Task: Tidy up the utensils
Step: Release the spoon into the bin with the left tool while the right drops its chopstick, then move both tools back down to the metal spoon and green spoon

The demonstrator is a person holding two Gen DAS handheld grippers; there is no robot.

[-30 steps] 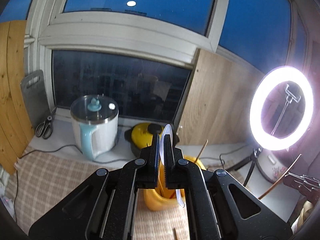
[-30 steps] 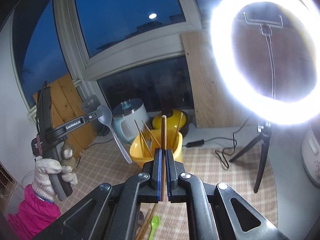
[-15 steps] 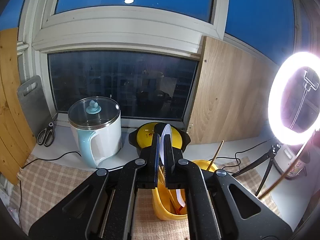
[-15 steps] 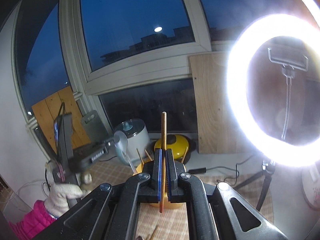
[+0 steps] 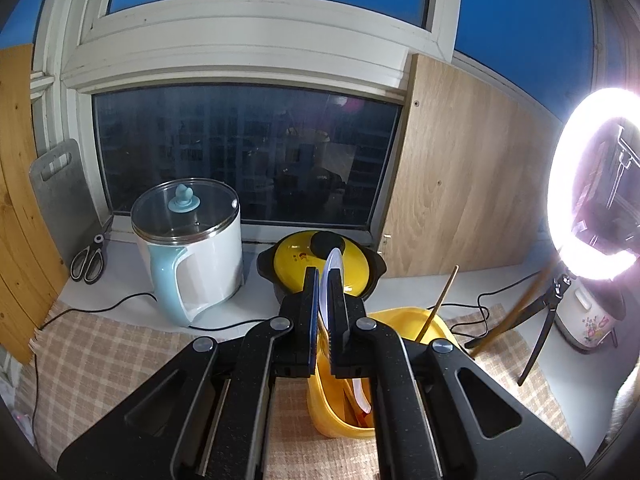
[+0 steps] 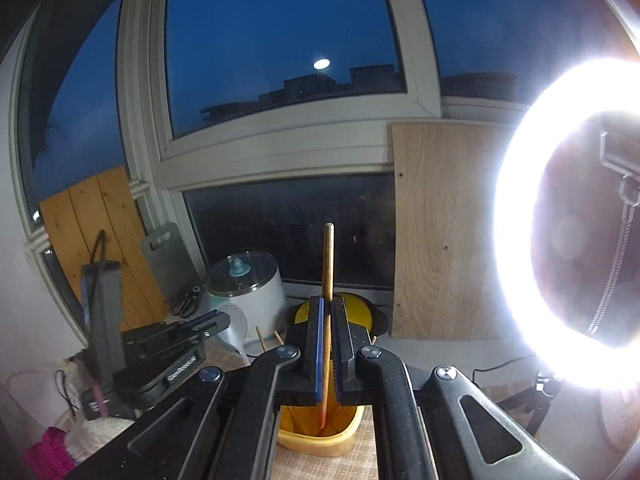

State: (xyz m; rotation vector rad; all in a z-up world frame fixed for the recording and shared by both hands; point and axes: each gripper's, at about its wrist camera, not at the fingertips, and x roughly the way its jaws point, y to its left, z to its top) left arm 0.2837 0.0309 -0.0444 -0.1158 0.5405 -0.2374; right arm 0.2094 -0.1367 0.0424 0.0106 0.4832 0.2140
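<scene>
My left gripper (image 5: 327,276) is shut on a white spoon (image 5: 333,272), bowl up, its handle end (image 5: 358,394) reaching down into the yellow utensil holder (image 5: 332,420) just below. A wooden chopstick (image 5: 438,308) leans in that holder. My right gripper (image 6: 327,304) is shut on a wooden chopstick (image 6: 328,256) held upright, its lower tip (image 6: 322,420) inside the yellow holder (image 6: 320,438). The left gripper (image 6: 180,344) shows at the left of the right wrist view, beside the holder.
A white kettle with a glass lid (image 5: 192,248) and a yellow lidded pot (image 5: 320,260) stand behind the holder. Scissors (image 5: 90,258) and a grey cutting board (image 5: 60,188) are at the far left. A ring light on a tripod (image 5: 592,200) stands at the right. A checked cloth (image 5: 104,356) covers the table.
Both grippers have moved in over the yellow holder and lowered. The spoon's handle and the chopstick's tip now reach into it.
</scene>
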